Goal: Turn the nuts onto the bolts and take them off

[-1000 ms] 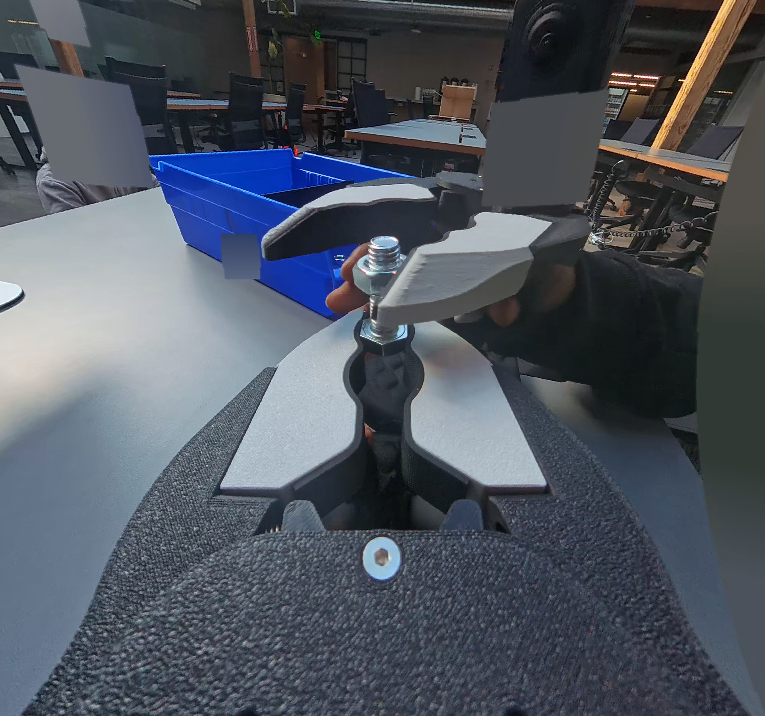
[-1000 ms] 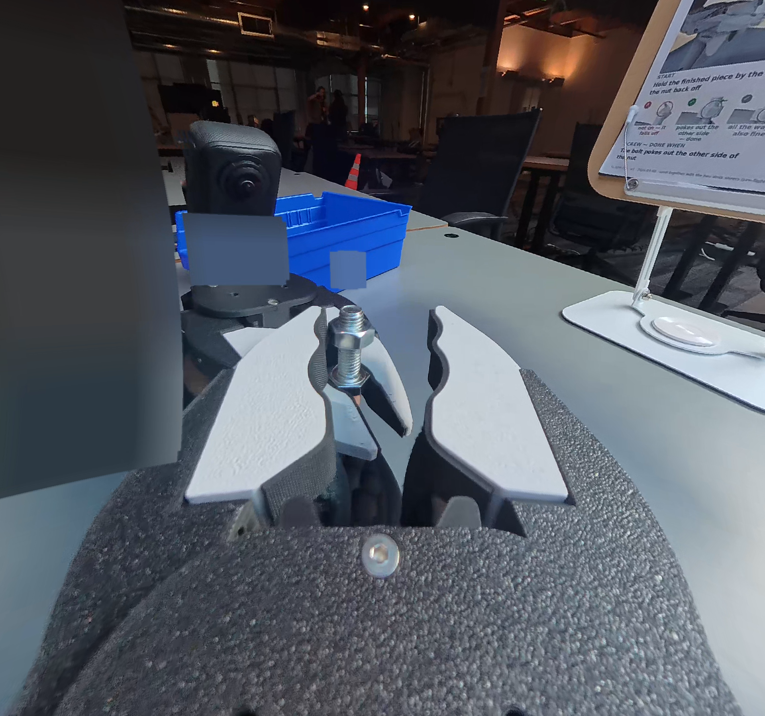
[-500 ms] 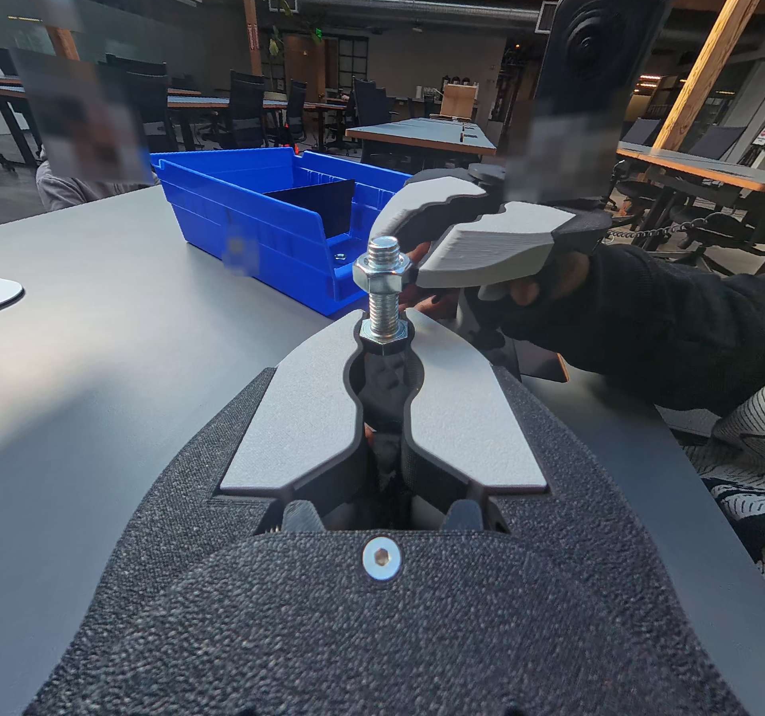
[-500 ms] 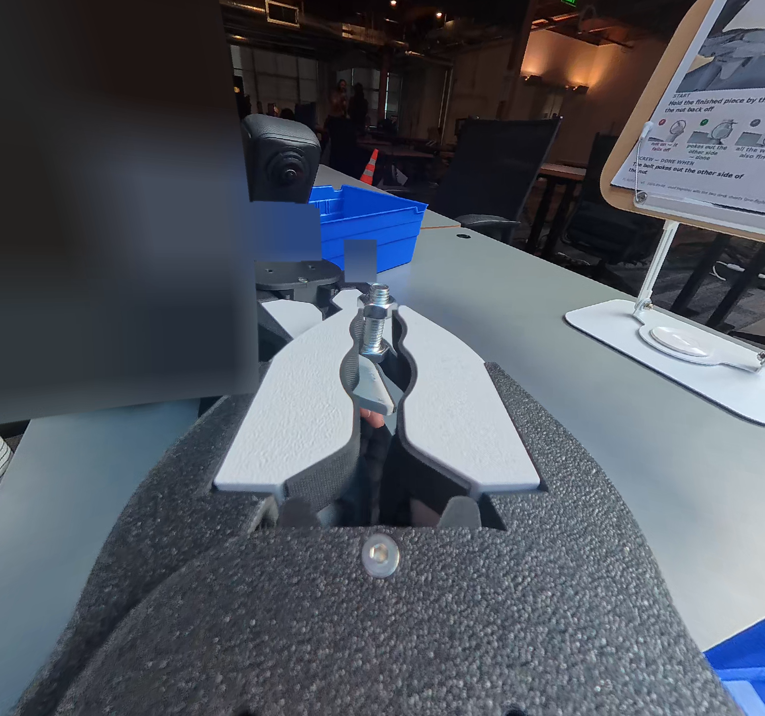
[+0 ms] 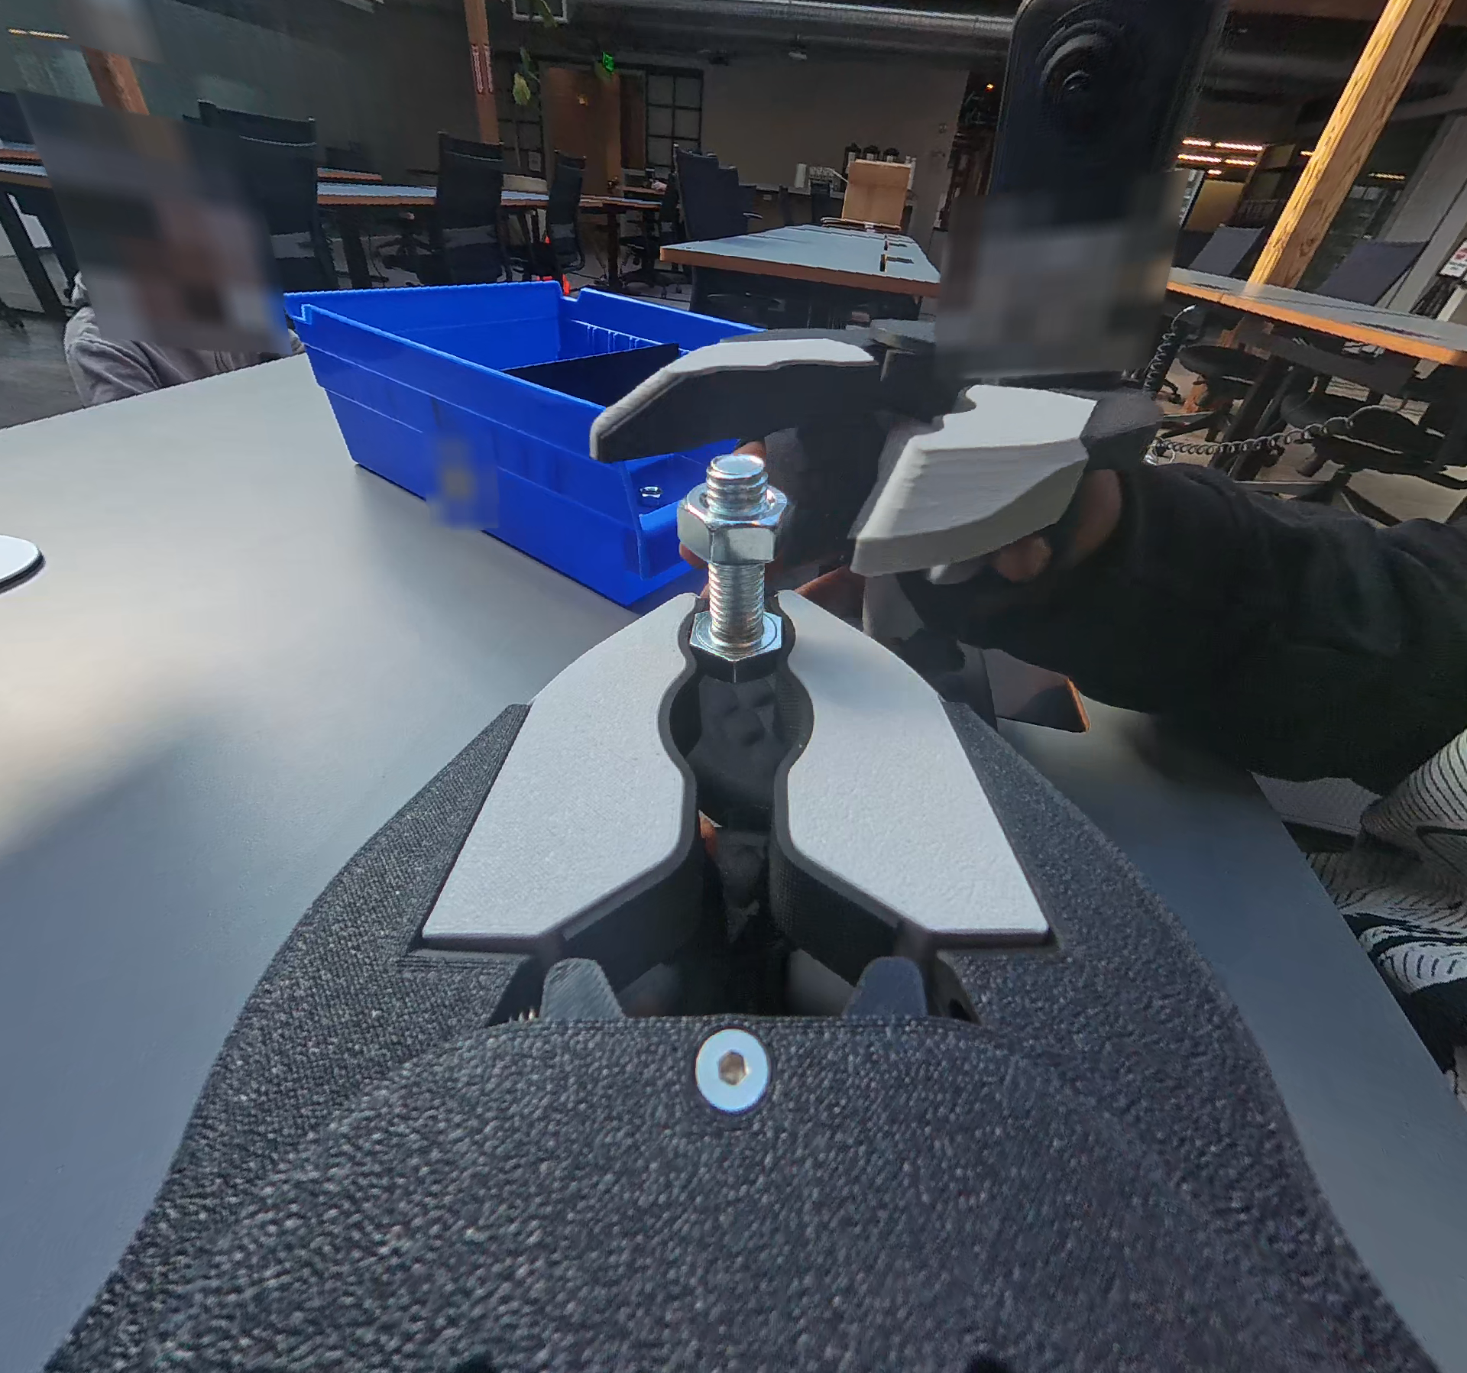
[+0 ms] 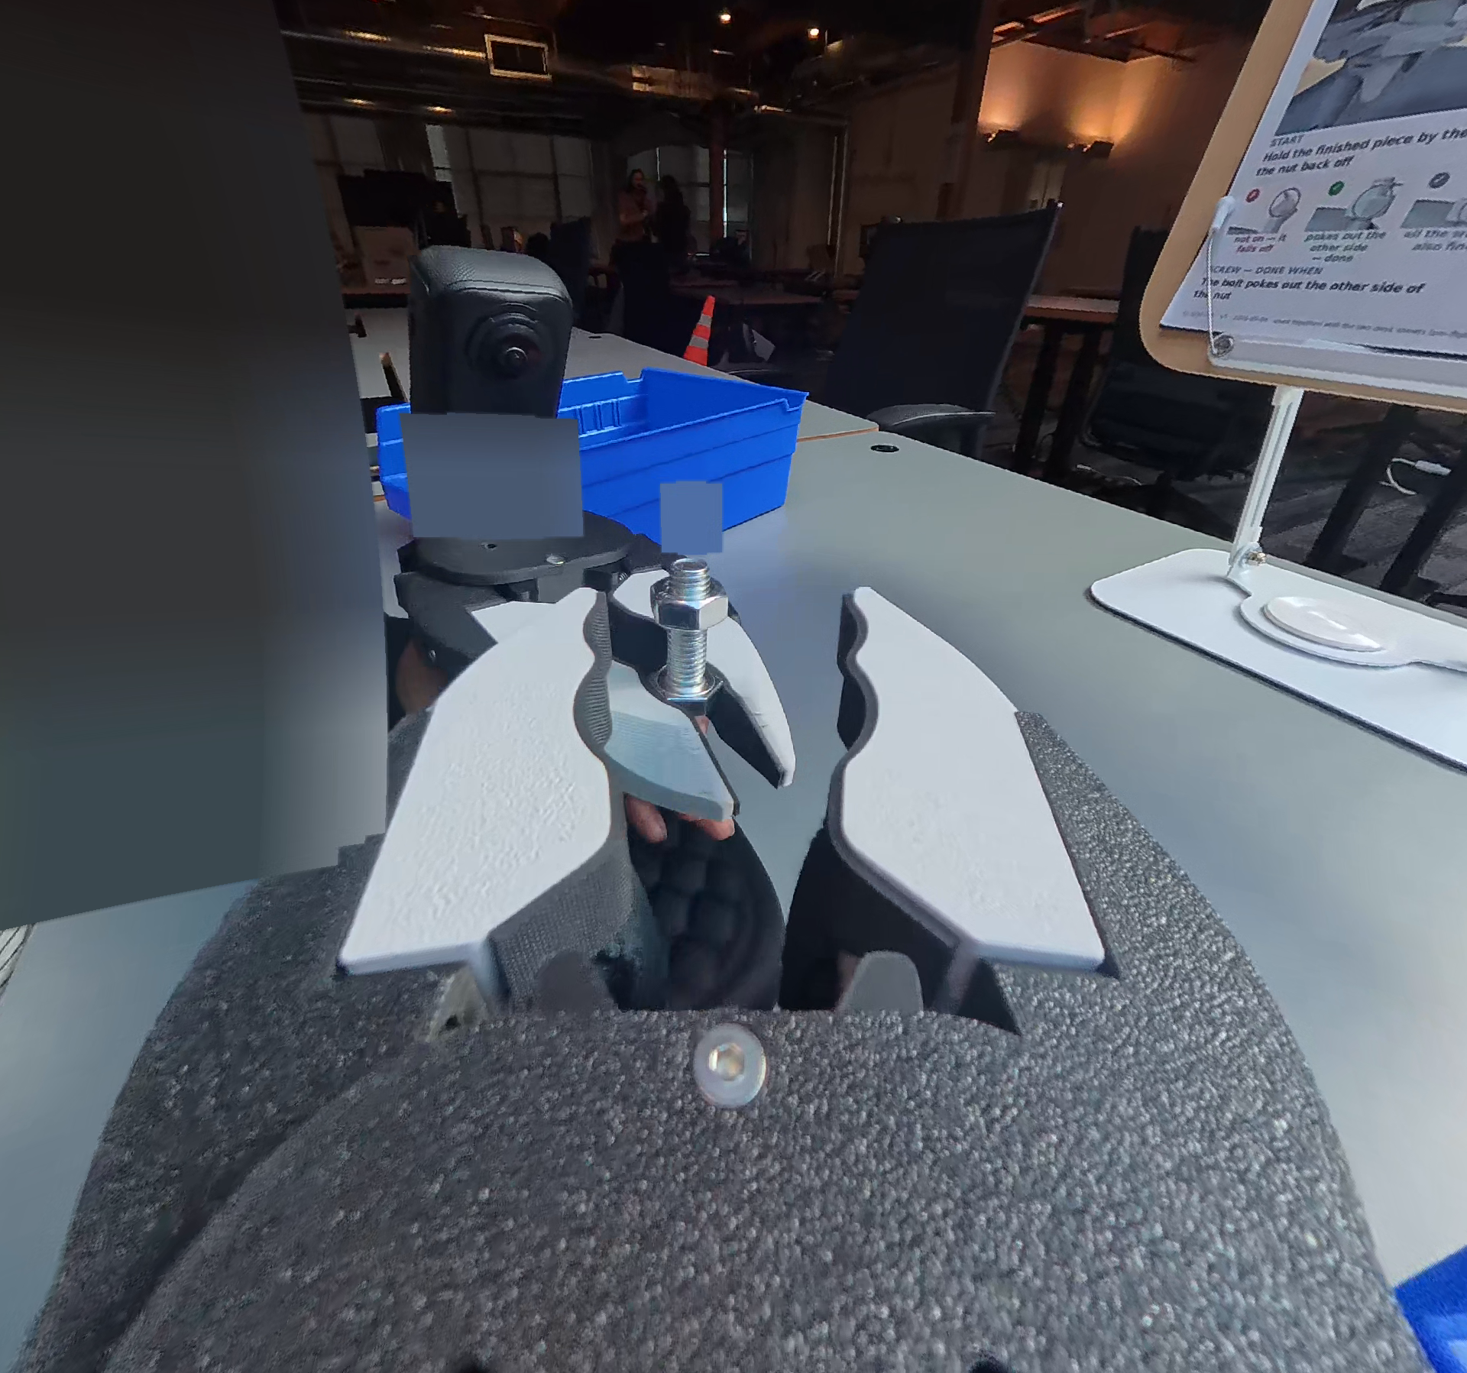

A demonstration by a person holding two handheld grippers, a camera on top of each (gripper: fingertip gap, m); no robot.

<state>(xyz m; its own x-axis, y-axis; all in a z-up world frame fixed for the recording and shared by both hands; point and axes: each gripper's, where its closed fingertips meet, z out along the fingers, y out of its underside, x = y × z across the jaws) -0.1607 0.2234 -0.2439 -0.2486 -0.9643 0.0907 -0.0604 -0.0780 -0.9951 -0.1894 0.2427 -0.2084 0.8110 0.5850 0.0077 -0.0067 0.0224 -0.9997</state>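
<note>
The left gripper [image 5: 737,640] — flat, matte grey fingers set in grainy black foam — is clamped on the hex head of a shiny threaded steel bolt [image 5: 735,589], holding it upright above the smooth grey table [image 5: 198,620]. A hex nut [image 5: 732,525] sits near the bolt's top, a few threads showing above it. The right gripper [image 6: 718,668] has its wavy-edged fingers spread wide — touching nothing — on either side of the bolt, near a blue plastic bin [image 5: 476,398].

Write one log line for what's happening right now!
left gripper: shut on upright silver threaded bolt | silver hex nut: near bolt top | right gripper: open, not touching nut
</note>
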